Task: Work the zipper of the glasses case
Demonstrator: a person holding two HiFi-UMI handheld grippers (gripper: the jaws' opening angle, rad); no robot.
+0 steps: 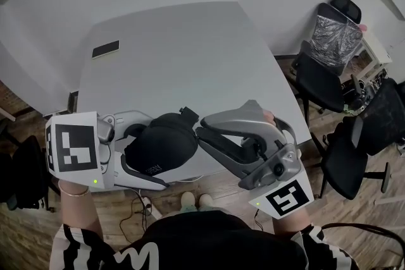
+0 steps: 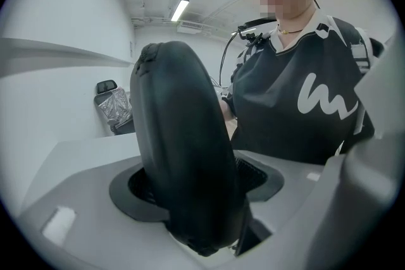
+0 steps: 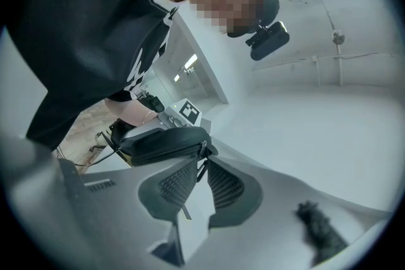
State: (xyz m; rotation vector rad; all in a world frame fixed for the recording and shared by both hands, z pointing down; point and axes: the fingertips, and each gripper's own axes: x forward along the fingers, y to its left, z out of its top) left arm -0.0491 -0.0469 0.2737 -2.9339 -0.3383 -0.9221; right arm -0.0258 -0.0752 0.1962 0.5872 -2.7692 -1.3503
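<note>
The black glasses case (image 1: 159, 145) is held in the air over the near edge of the table, in front of the person's chest. My left gripper (image 1: 140, 157) is shut on the case body, one jaw on each broad side. In the left gripper view the case (image 2: 183, 161) stands on edge between the pads and fills the middle. My right gripper (image 1: 199, 134) meets the case's right end. In the right gripper view its jaws (image 3: 201, 169) are nearly together, pinching the small zipper pull (image 3: 203, 156) at the end of the case (image 3: 161, 142).
The grey table (image 1: 190, 54) stretches away ahead, with a dark flat phone-like item (image 1: 105, 49) at its far left. Black office chairs (image 1: 319, 79) stand to the right of the table. Wooden floor and a cable lie below the near edge.
</note>
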